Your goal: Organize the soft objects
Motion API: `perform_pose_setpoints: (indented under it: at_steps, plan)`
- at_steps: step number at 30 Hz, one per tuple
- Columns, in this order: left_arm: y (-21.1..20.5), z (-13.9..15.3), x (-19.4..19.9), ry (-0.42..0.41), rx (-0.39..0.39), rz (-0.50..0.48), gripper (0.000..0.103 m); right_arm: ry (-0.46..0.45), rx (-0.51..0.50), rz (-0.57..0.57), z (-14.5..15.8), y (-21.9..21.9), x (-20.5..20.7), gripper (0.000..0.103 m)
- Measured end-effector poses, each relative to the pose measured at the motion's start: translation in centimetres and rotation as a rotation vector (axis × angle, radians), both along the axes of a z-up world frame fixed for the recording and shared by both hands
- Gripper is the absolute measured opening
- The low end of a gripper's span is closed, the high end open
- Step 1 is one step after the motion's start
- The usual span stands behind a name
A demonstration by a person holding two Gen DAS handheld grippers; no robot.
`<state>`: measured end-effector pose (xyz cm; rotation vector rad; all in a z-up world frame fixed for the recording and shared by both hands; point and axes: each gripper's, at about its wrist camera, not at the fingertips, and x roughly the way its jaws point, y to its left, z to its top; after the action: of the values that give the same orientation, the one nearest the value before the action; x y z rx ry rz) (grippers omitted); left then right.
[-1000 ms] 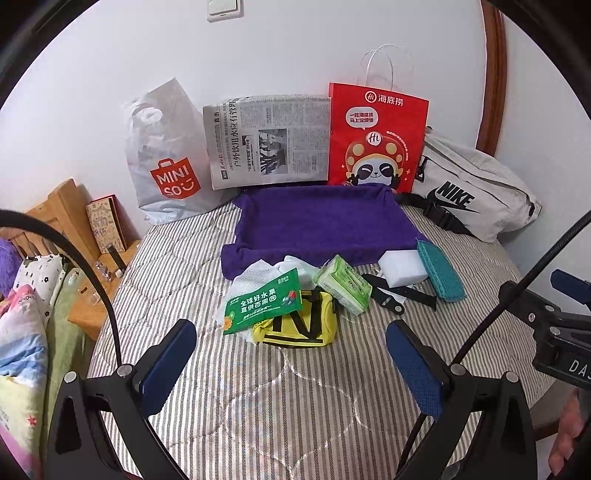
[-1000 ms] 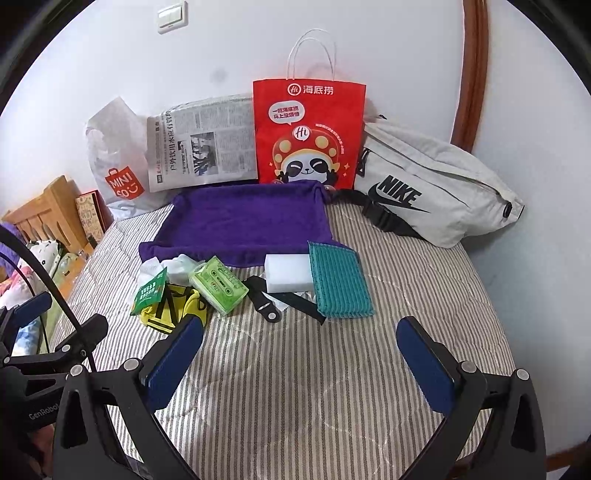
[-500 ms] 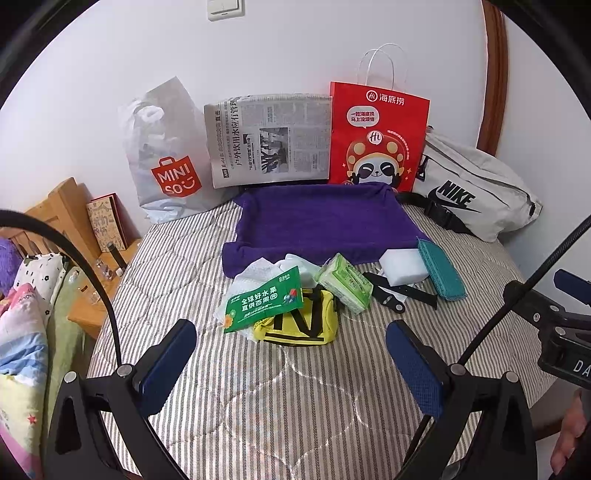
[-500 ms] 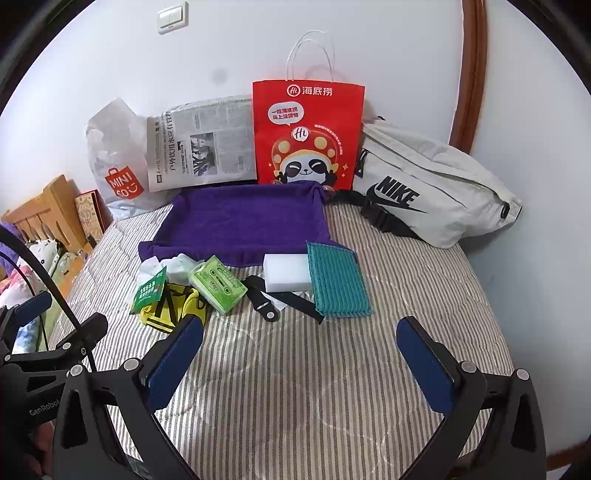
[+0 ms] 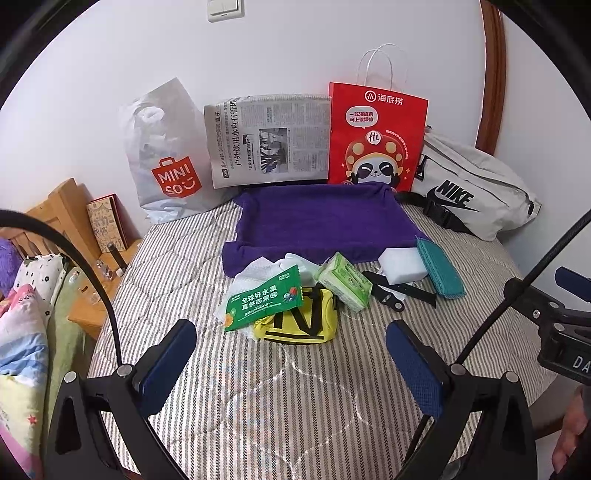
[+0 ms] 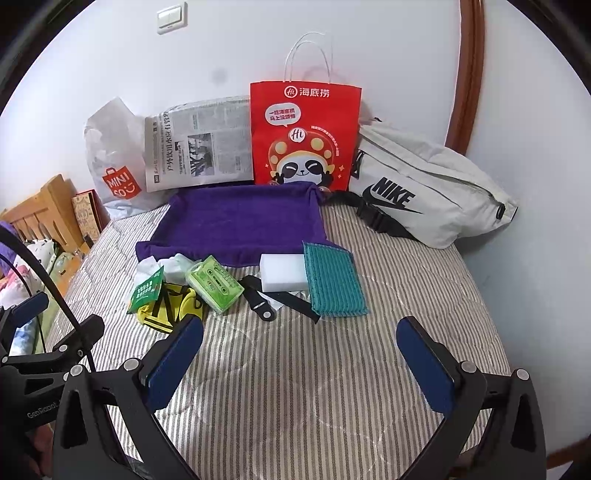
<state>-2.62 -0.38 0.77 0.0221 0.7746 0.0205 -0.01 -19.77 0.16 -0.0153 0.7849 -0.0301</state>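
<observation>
Both grippers, left gripper (image 5: 291, 354) and right gripper (image 6: 299, 350): jaws wide, empty. White sponge (image 6: 282, 271) light, squashy; pinch across short sides.

Plain white wall (image 5: 295, 48) fills the top of my view, with a light switch (image 5: 224, 8) at the upper edge, left of centre. A curved brown wooden trim (image 5: 491, 74) runs down the upper right. The bed takes up the middle and bottom, covered in a grey-and-white striped quilted mattress cover (image 5: 280, 398). At the left edge there's a light wooden headboard or bedside piece (image 5: 59, 206) with a small book (image 5: 105, 221) leaning on it, and some floral bedding (image 5: 22, 332) bunched below that. Light is even and soft, no harsh shadows.
</observation>
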Motion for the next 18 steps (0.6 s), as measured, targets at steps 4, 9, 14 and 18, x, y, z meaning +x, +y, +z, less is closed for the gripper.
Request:
perform_pose_setpoints:
  at_steps: [4, 9, 14, 18]
  plan:
    - [0.16, -0.10, -0.13, 0.002, 0.005, 0.000, 0.103, 0.001, -0.003, -0.002, 0.00, -0.05, -0.01, 0.103]
    - [0.18, -0.08, -0.12, 0.002, 0.005, 0.001, 0.103, 0.002, -0.006, -0.001, -0.04, -0.05, 0.01, 0.103]
    - [0.17, -0.09, -0.14, 0.000, 0.003, -0.005, 0.103, 0.000, -0.007, -0.001, -0.02, 0.03, -0.10, 0.103]
    - [0.12, -0.20, -0.19, 0.002, 0.001, -0.013, 0.103, -0.002, -0.005, 0.000, 0.01, 0.06, -0.14, 0.103]
